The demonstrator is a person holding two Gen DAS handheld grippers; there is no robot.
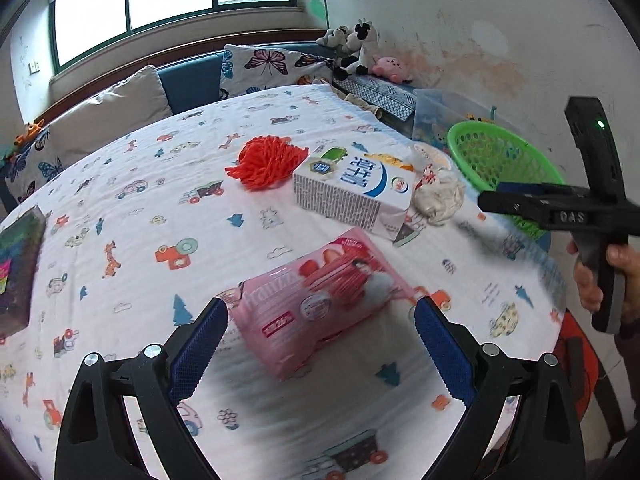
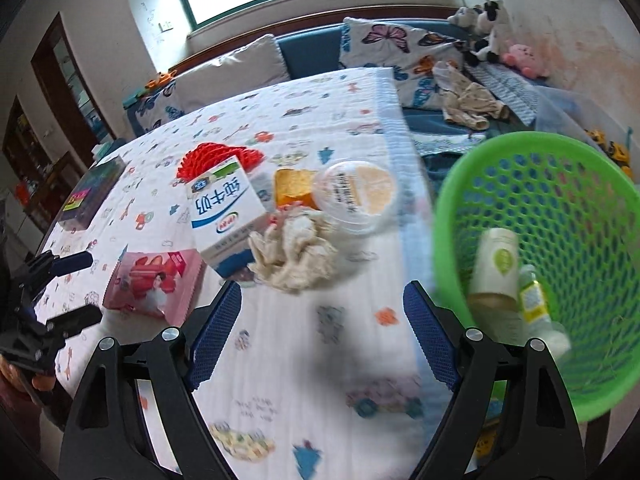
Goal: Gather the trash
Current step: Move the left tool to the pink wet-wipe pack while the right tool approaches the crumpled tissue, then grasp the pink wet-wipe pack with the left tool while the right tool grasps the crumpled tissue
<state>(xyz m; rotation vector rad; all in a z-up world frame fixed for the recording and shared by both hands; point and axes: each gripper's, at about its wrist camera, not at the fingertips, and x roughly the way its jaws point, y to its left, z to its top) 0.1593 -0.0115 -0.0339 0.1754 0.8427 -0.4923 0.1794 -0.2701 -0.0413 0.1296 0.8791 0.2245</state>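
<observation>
A pink snack box point(image 1: 316, 300) lies on the patterned tablecloth, just ahead of my open left gripper point(image 1: 320, 344); it also shows in the right wrist view point(image 2: 154, 286). Behind it lie a white milk carton point(image 1: 352, 192) point(image 2: 226, 212), a crumpled tissue point(image 1: 438, 196) point(image 2: 296, 252), an orange net ball point(image 1: 268, 162) point(image 2: 218, 156), a yellow wrapper point(image 2: 292, 190) and a clear plastic lid cup point(image 2: 356, 196). The green basket point(image 2: 560, 240) point(image 1: 496, 160) at the table's right edge holds a paper cup point(image 2: 494, 268) and a small bottle point(image 2: 534, 304). My right gripper point(image 2: 322, 336) is open and empty above the cloth.
A dark box point(image 2: 92, 192) point(image 1: 18, 264) lies at the table's left side. A sofa with butterfly cushions point(image 2: 396, 46) and plush toys point(image 1: 356, 46) stands behind the table. A clear storage bin point(image 1: 444, 116) sits behind the basket.
</observation>
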